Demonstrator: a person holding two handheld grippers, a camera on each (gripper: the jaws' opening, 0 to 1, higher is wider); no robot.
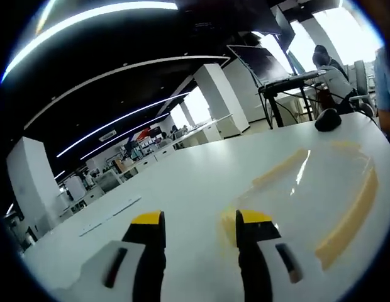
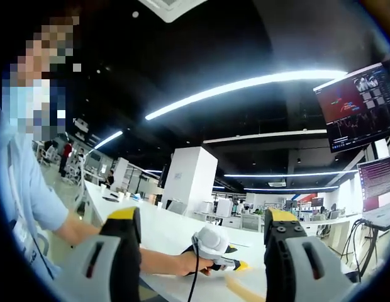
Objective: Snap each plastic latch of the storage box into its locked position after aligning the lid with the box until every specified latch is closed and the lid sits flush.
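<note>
1. In the left gripper view, the left gripper [image 1: 200,228] hovers over a white table [image 1: 201,170], its two black, yellow-tipped jaws spread well apart with nothing between them.
2. To the right of those jaws sits the storage box lid [image 1: 321,189], clear plastic with pale yellow latches: a long one [image 1: 349,217] runs along its right edge, and a shorter one [image 1: 280,168] lies along its far side. The right jaw tip is at the lid's near left corner; I cannot tell whether it touches.
3. A dark rounded object [image 1: 328,119] rests on the table's far right edge.
4. In the right gripper view, the right gripper [image 2: 204,223] is raised, jaws wide open and empty.
5. Between those jaws, farther off, a person's hand [image 2: 198,263] grips the handle of the left gripper, which is low over the table near a yellow latch [image 2: 245,290].
6. A wall monitor [image 2: 357,104] hangs at far right.
</note>
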